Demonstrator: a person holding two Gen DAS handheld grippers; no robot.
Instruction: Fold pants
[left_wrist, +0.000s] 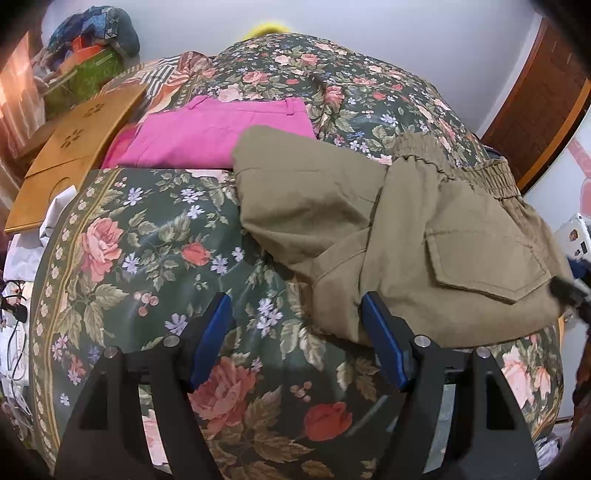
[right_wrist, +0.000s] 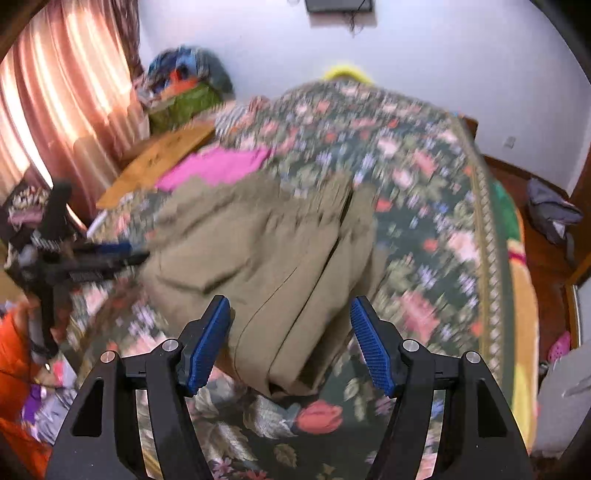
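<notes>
Here the khaki pants (left_wrist: 399, 236) lie bunched on the floral bedspread (left_wrist: 147, 240), already doubled into a thick bundle, with the elastic waistband (left_wrist: 469, 170) at the far end and a flap pocket (left_wrist: 484, 258) facing up. In the left wrist view the left gripper (left_wrist: 295, 332) has its jaws spread wide and holds nothing; the bundle sits ahead and to the right of them, its near edge touching or just overlapping the right-hand blue pad (hard to say which). In the right wrist view the right gripper (right_wrist: 290, 336) is likewise spread and empty, and the pants (right_wrist: 266, 258) lie straight ahead, their near folded end reaching in between the two pads. The long axis runs away from the right gripper toward the far side of the bed, so the right hand looks the nearer and better lined up for a grab at that near end, while the left would have to shift rightward first.

A folded pink garment (left_wrist: 218, 133) lies beyond the khaki one, touching its far corner. The right wrist view is heavily motion-blurred, so seams and layers there are hard to read, and how many layers the bundle has cannot be told. The pant cuffs are not visible in either view.
</notes>
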